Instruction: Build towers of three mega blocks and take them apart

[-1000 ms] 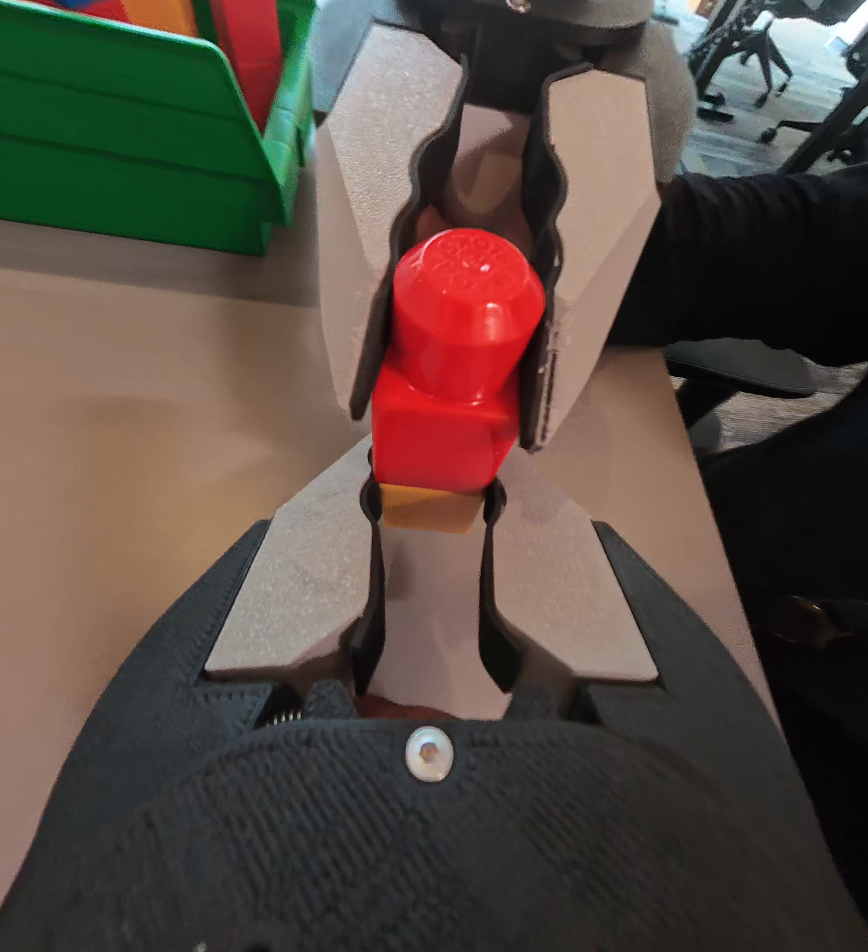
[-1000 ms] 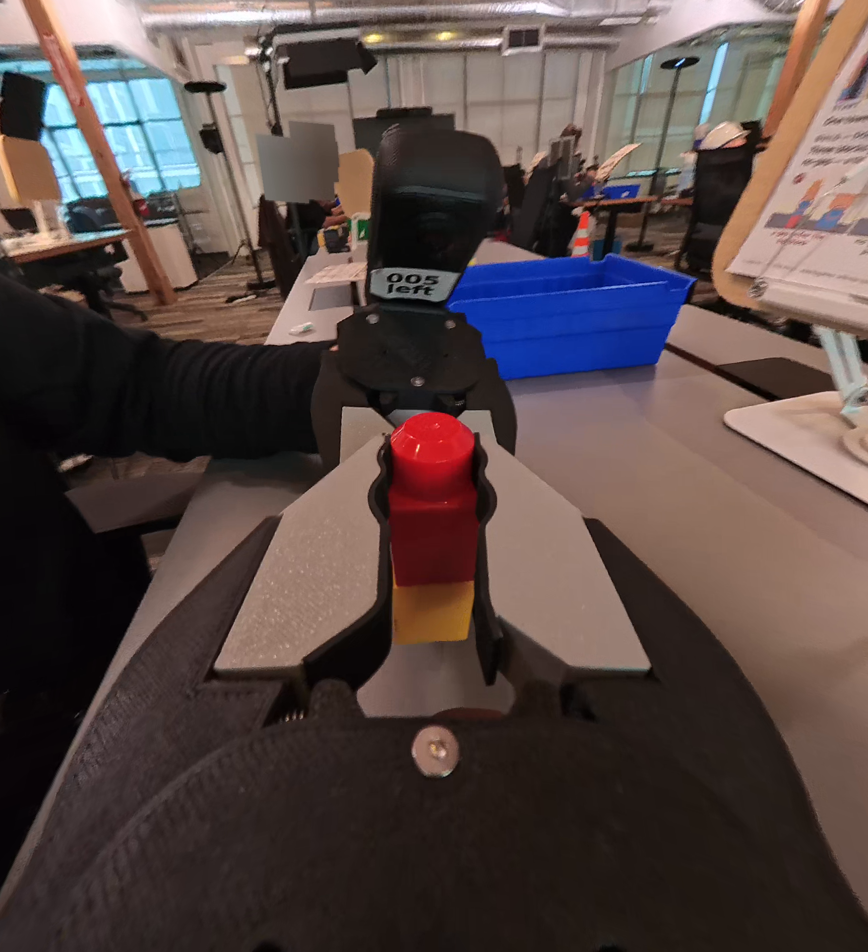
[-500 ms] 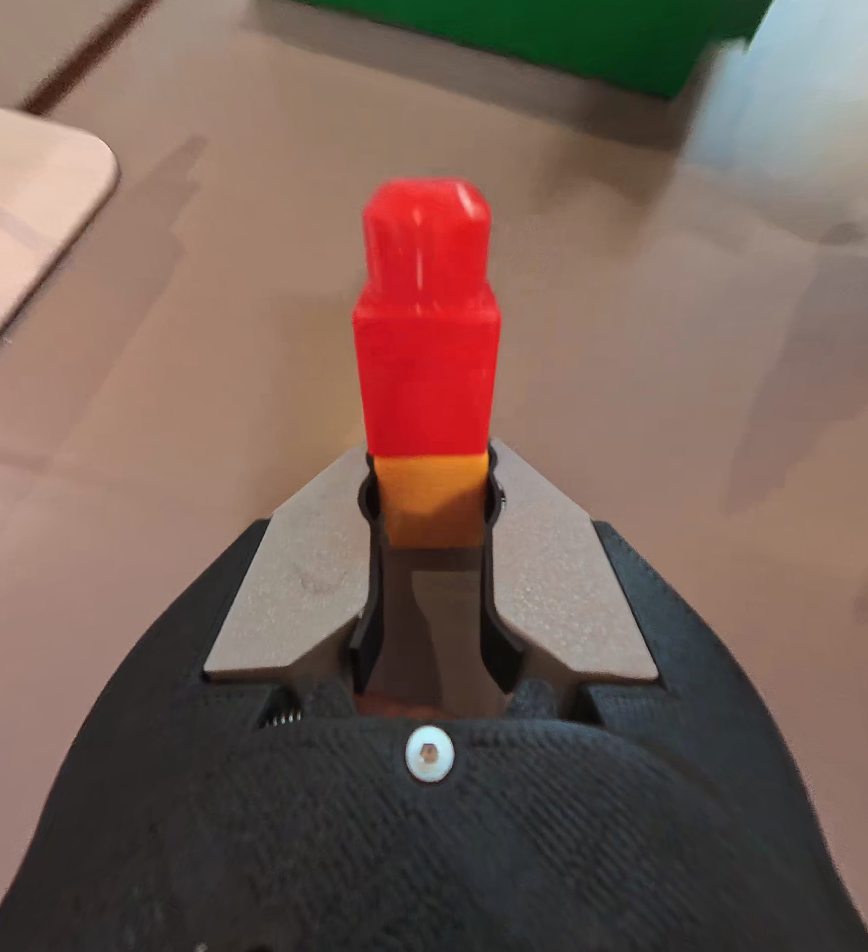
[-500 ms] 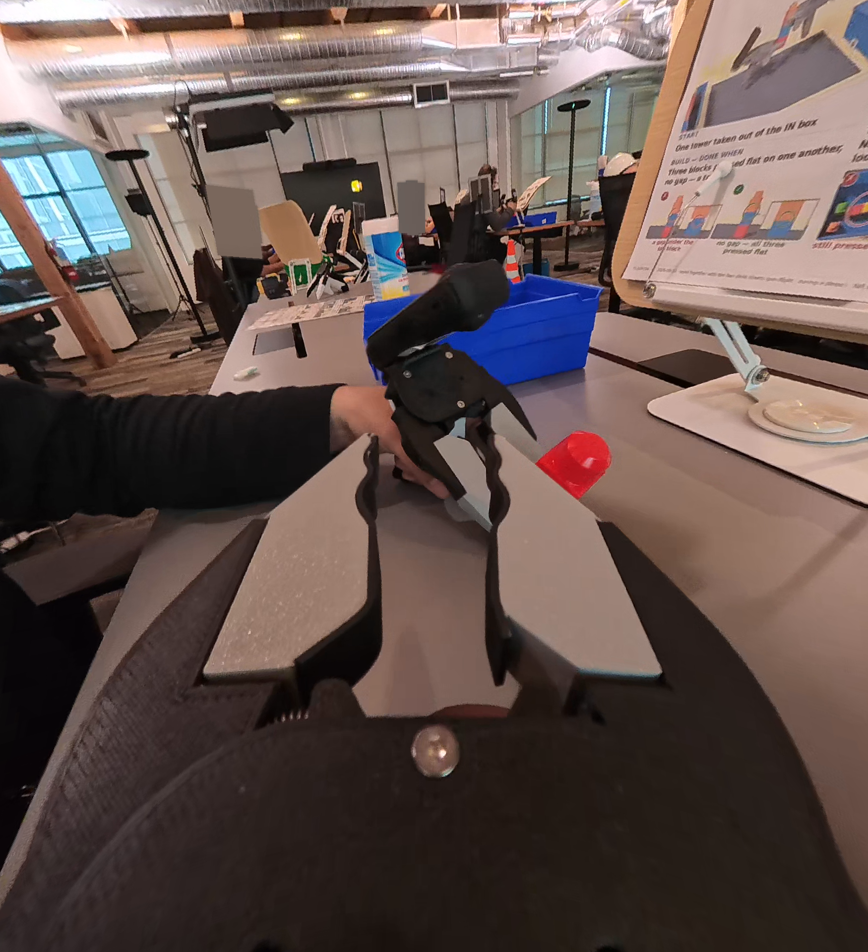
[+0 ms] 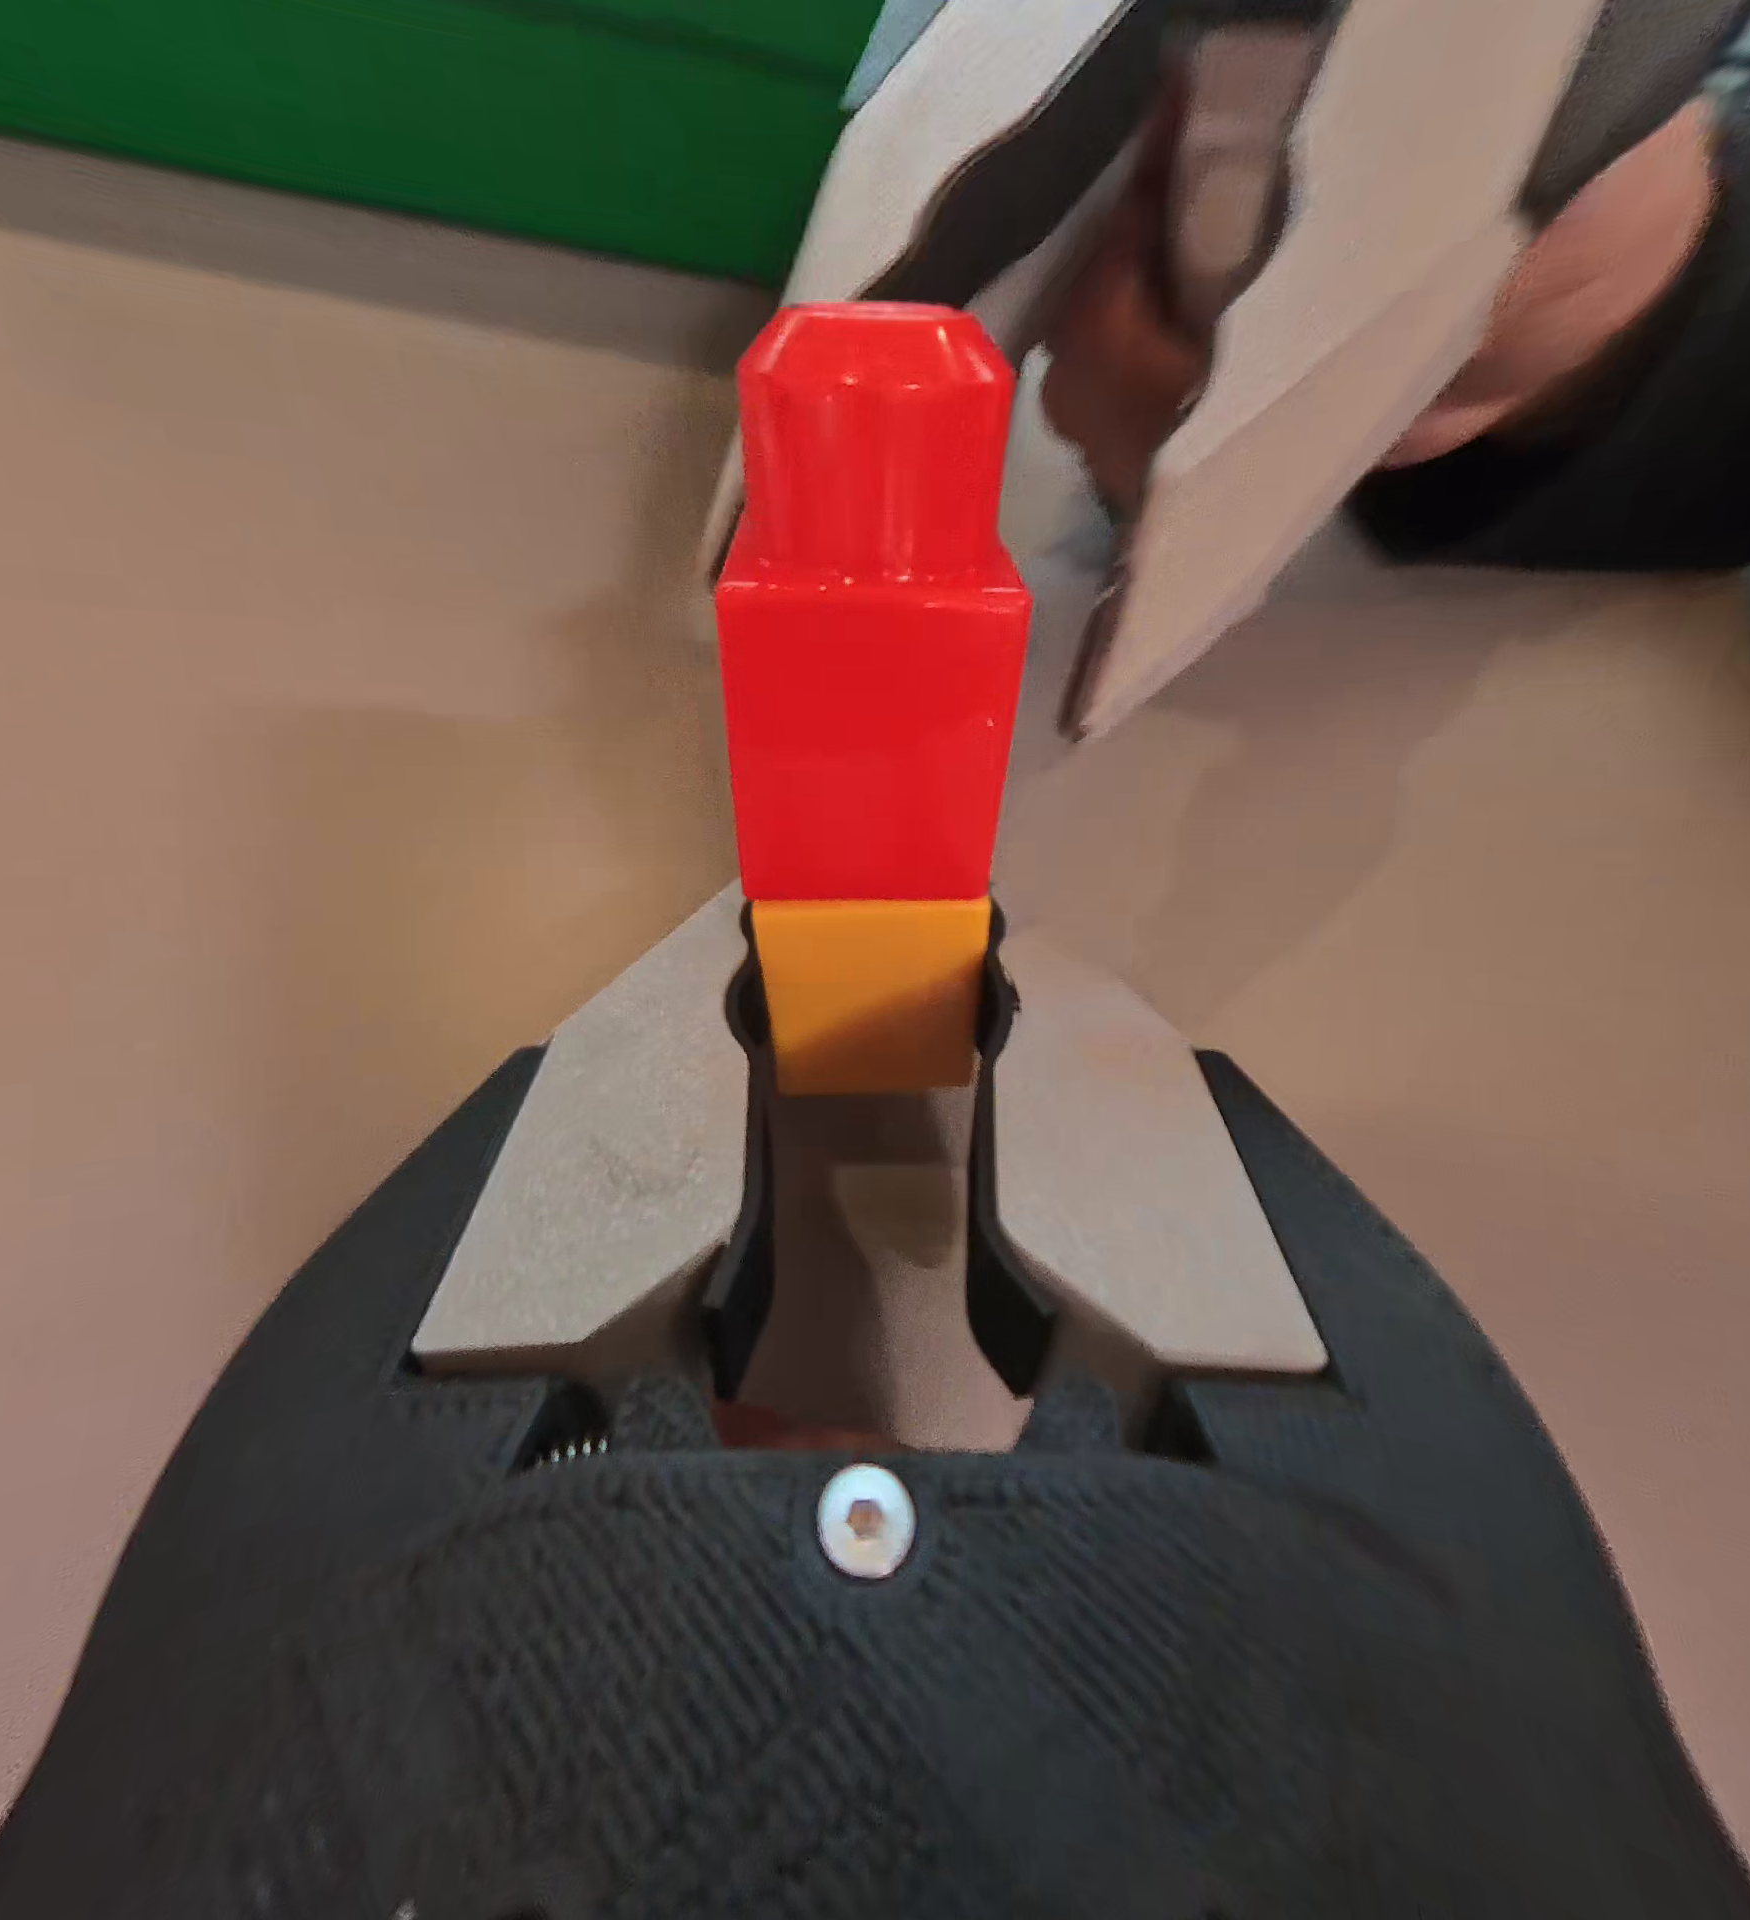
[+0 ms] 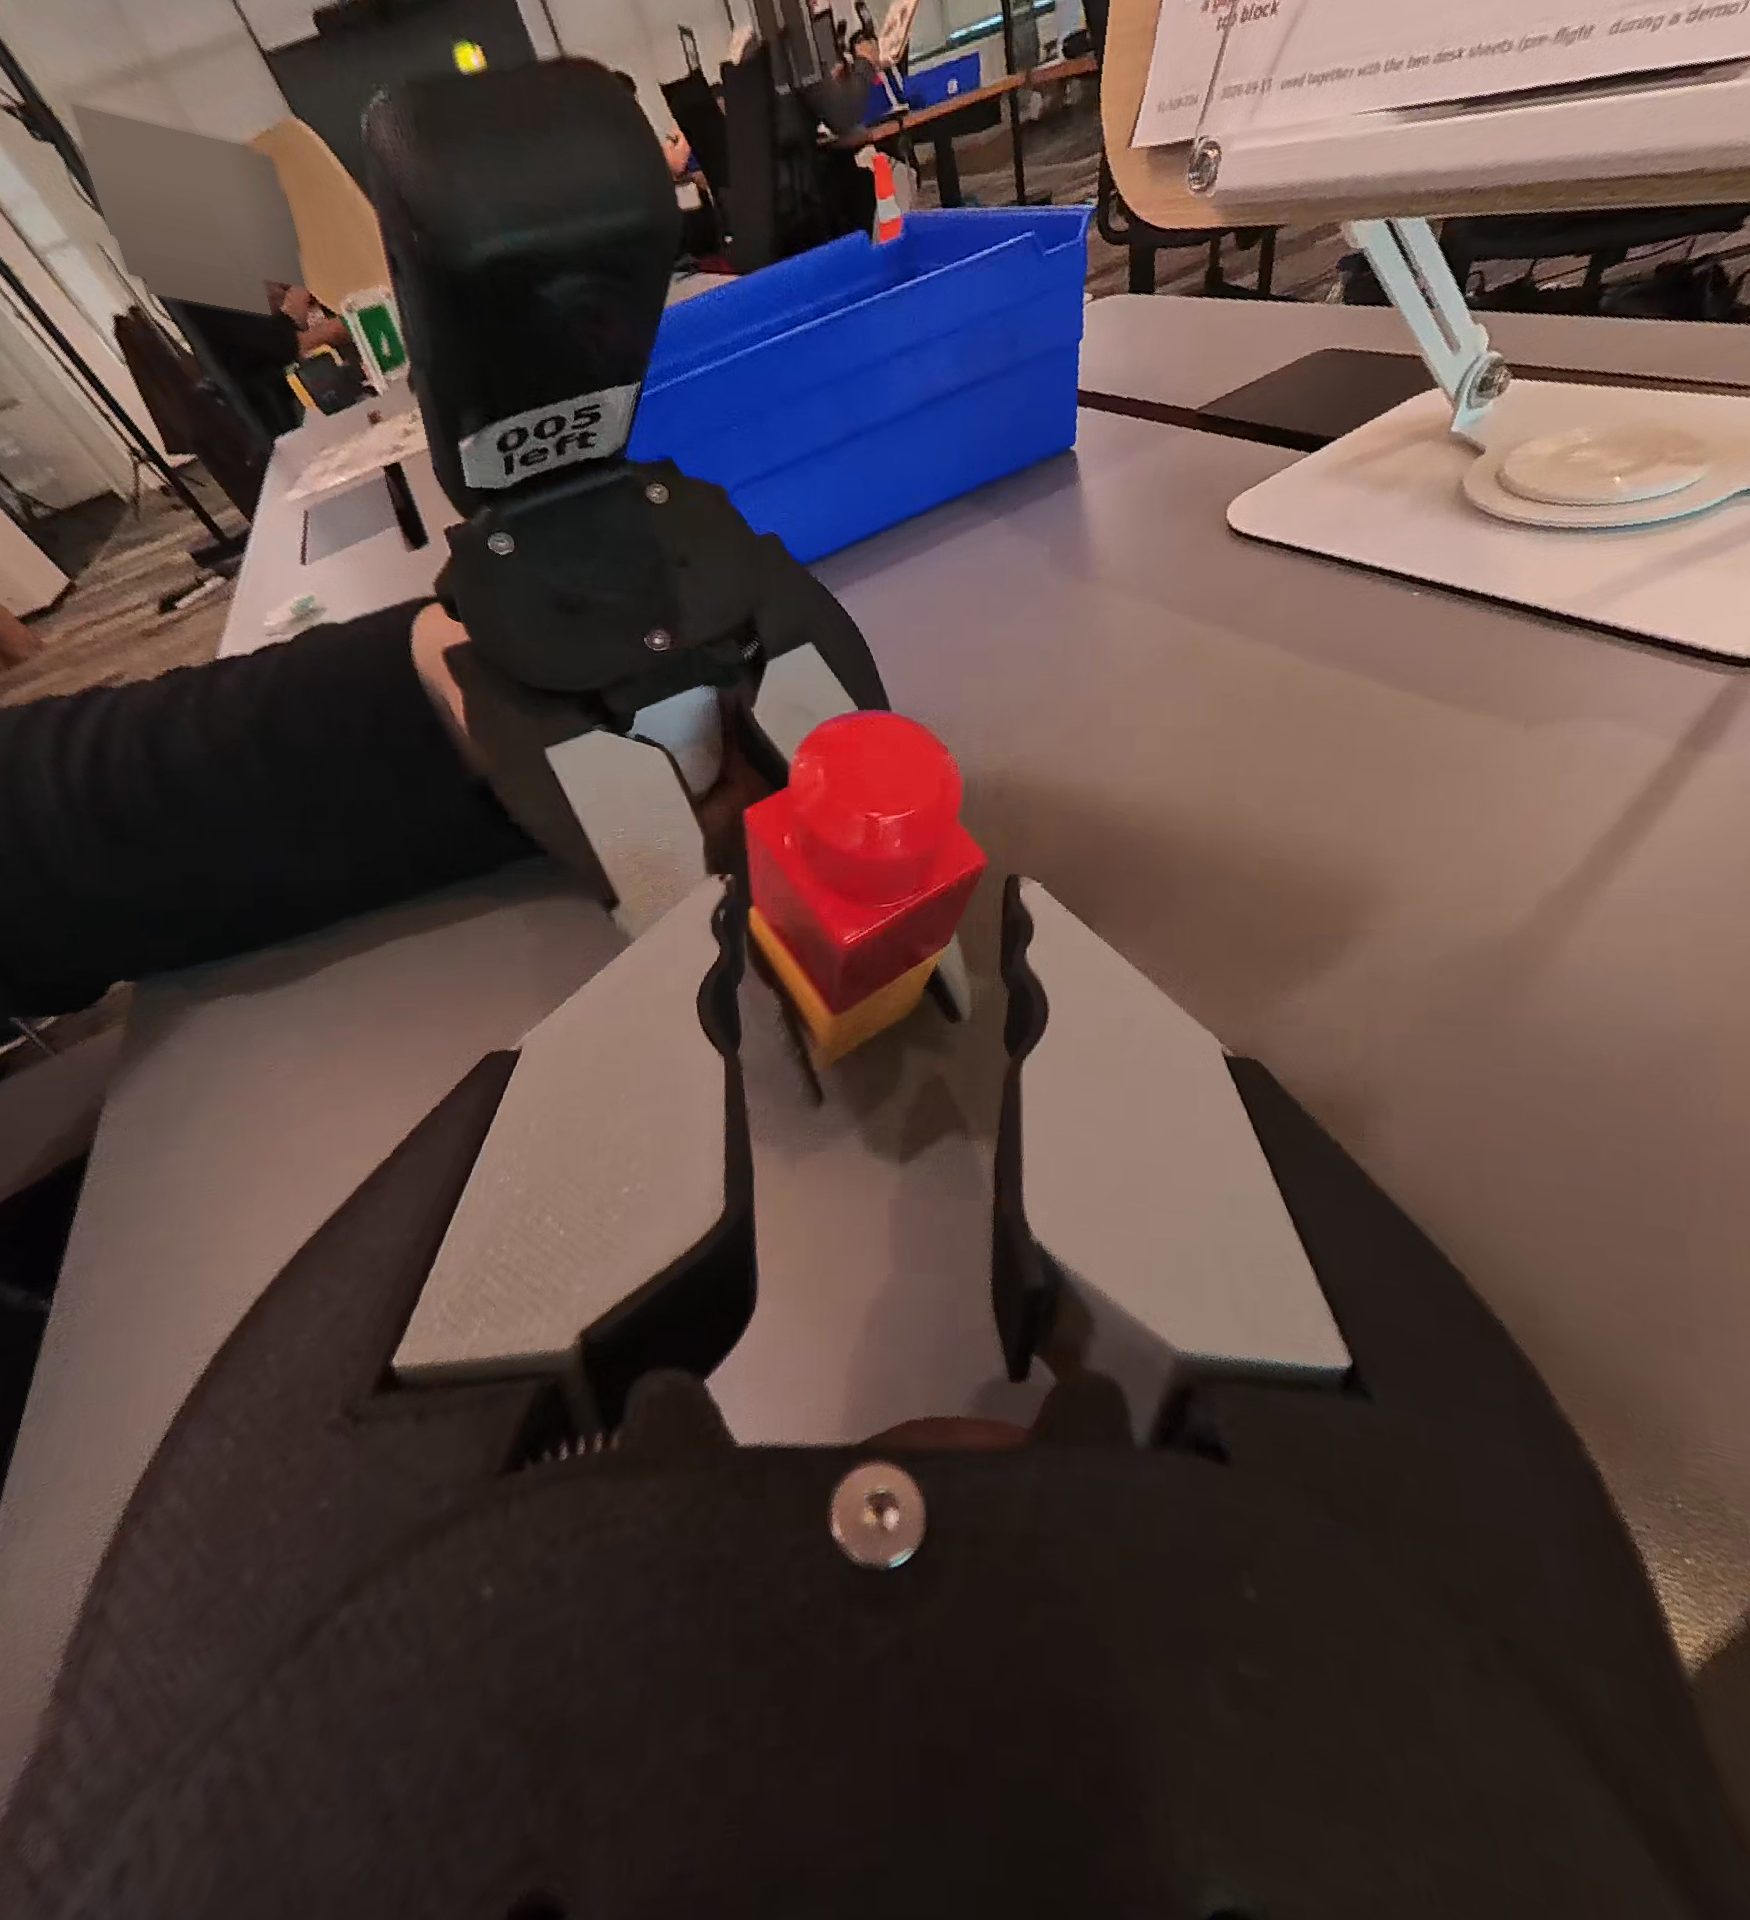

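My left gripper (image 5: 871, 987) is shut on a yellow block (image 5: 866, 987), with both pads pressed on its sides. A red block (image 5: 866, 727) is stacked on the yellow one and points away from me. In the right wrist view the red block (image 6: 866, 862) sits on the yellow block (image 6: 871, 1013), held by the left gripper (image 6: 876, 1029) just above the table. My right gripper (image 6: 866, 914) is open, with its fingertips on either side of the stack and a gap on the right side. It also shows blurred in the left wrist view (image 5: 1162, 364), beside the red block.
A green bin (image 5: 383, 125) stands at the back in the left wrist view. A blue bin (image 6: 871, 374) stands behind the left gripper. A white stand (image 6: 1577, 499) with an instruction sheet is on the right. A person's black sleeve (image 6: 175, 790) reaches in from the left. Across from one pair of fingers to the other is roughly 6 cm.
My right gripper let go of the red block, drew back and opened wider. It now straddles the stack again. My left gripper kept its hold on the yellow block while swinging the stack.
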Tool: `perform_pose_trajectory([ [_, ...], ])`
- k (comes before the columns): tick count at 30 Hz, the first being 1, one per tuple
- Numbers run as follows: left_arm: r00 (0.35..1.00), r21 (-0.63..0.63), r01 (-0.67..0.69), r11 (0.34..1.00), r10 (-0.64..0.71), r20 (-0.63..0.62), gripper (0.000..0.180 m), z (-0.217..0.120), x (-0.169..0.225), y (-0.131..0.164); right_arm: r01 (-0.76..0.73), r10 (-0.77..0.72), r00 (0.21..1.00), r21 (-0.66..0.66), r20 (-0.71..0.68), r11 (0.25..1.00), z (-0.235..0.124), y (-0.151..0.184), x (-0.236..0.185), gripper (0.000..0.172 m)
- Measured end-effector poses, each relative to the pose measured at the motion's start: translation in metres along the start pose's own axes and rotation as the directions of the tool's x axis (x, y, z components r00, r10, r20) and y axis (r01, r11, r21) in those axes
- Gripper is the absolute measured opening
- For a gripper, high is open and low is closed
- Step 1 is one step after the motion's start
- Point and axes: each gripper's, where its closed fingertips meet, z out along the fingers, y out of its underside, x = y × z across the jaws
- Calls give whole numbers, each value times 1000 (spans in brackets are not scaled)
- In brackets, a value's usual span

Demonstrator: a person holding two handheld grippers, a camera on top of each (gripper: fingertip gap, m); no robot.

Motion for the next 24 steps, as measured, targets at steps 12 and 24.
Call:
perform_pose_trajectory([
  [12, 974, 40, 39, 998, -29, -225, 36, 5, 44, -12, -10, 2, 978, 40, 206, 999, -4, -7, -31, 38],
  [24, 940, 71, 68, 995, -40, -339, 35, 4, 67, -21, 71, -72, 956, 14, 285, 997, -17, -6, -46, 34],
])
